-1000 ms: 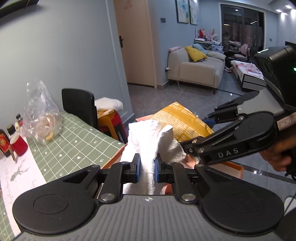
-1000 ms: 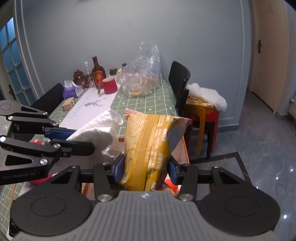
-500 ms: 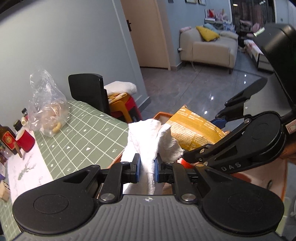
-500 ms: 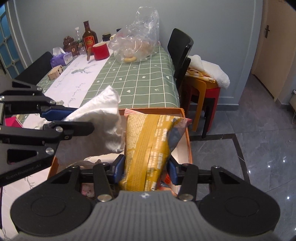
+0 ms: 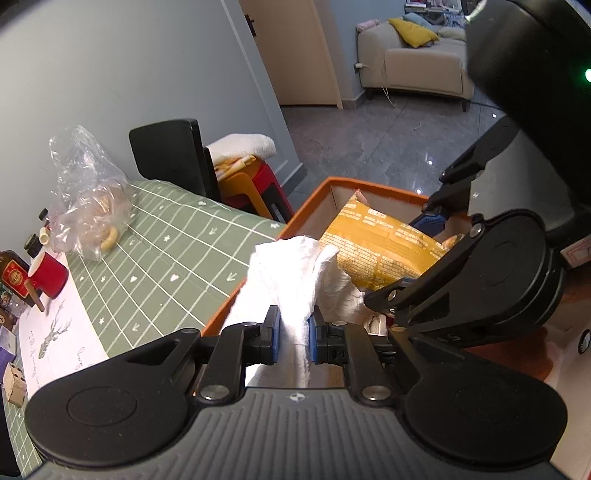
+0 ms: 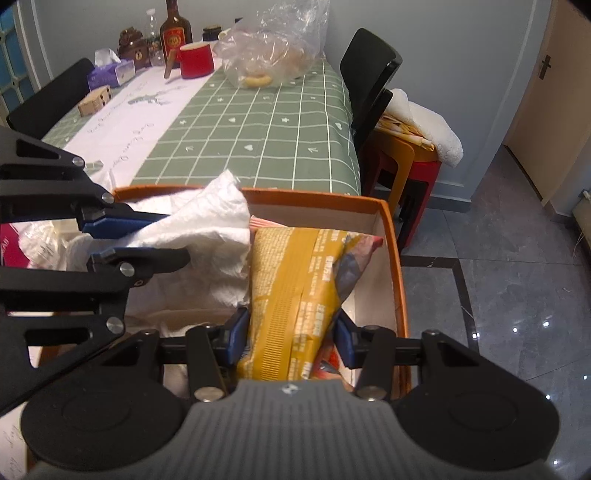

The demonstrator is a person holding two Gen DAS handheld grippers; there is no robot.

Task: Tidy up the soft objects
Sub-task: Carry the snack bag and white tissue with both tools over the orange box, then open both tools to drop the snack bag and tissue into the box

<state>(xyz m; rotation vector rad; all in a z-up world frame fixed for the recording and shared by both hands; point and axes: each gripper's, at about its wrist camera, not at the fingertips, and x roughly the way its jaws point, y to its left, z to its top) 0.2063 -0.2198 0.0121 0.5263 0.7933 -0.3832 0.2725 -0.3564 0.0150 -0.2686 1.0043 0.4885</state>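
My left gripper (image 5: pixel 294 332) is shut on a white crumpled cloth (image 5: pixel 291 273), which hangs over the orange-rimmed box (image 5: pixel 376 184). The right gripper (image 6: pixel 290 334) is shut on a yellow snack bag (image 6: pixel 295 280), its blue pads pressing both sides. Both bundles sit low inside the box (image 6: pixel 397 266), the bag's top near the far right corner. In the right wrist view the left gripper (image 6: pixel 125 240) reaches in from the left with the cloth (image 6: pixel 210 236) beside the bag. The left wrist view shows the bag (image 5: pixel 380 247) to the right of the cloth.
The box stands at the end of a green checked table (image 6: pixel 258 125) with a clear plastic bag (image 6: pixel 273 48), a red cup (image 6: pixel 195 61) and a bottle (image 6: pixel 175 31). A black chair (image 6: pixel 369 85) and stacked stools (image 6: pixel 410 162) stand right of the table.
Both grippers have dropped down and tilted further downward, carrying the cloth and the snack bag from above the box into it. Neither grip has changed.
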